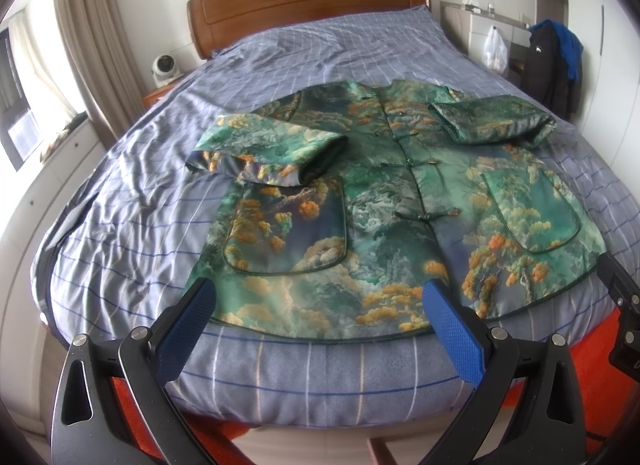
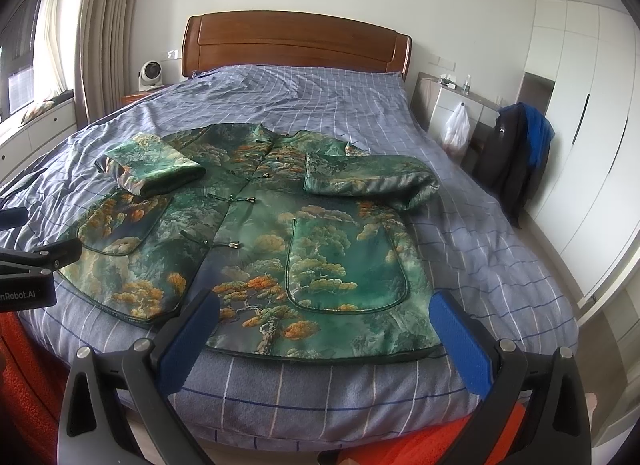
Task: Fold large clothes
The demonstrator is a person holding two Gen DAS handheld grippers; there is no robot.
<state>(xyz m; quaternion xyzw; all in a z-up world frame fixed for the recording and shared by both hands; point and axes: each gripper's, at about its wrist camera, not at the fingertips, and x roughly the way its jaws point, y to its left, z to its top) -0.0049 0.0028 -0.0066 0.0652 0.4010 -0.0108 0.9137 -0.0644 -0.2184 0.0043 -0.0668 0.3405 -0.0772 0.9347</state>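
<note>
A green jacket (image 1: 380, 193) with orange tree prints lies front up on the bed, buttoned, with both sleeves folded in across the chest. It also shows in the right wrist view (image 2: 280, 233). My left gripper (image 1: 320, 305) is open and empty, held above the jacket's hem near the foot of the bed, over its left half. My right gripper (image 2: 324, 317) is open and empty above the hem of the right half. The left sleeve (image 1: 272, 153) and the right sleeve (image 1: 492, 121) rest on the body. The left gripper's body shows at the left edge of the right wrist view (image 2: 36, 261).
The bed (image 1: 280, 377) has a blue checked cover and a wooden headboard (image 2: 296, 45). A small fan (image 2: 150, 75) stands on the nightstand. A chair with dark and blue clothes (image 2: 516, 153) and a hanging plastic bag (image 2: 456, 129) are to the right. White wardrobes (image 2: 580, 125) line the right wall.
</note>
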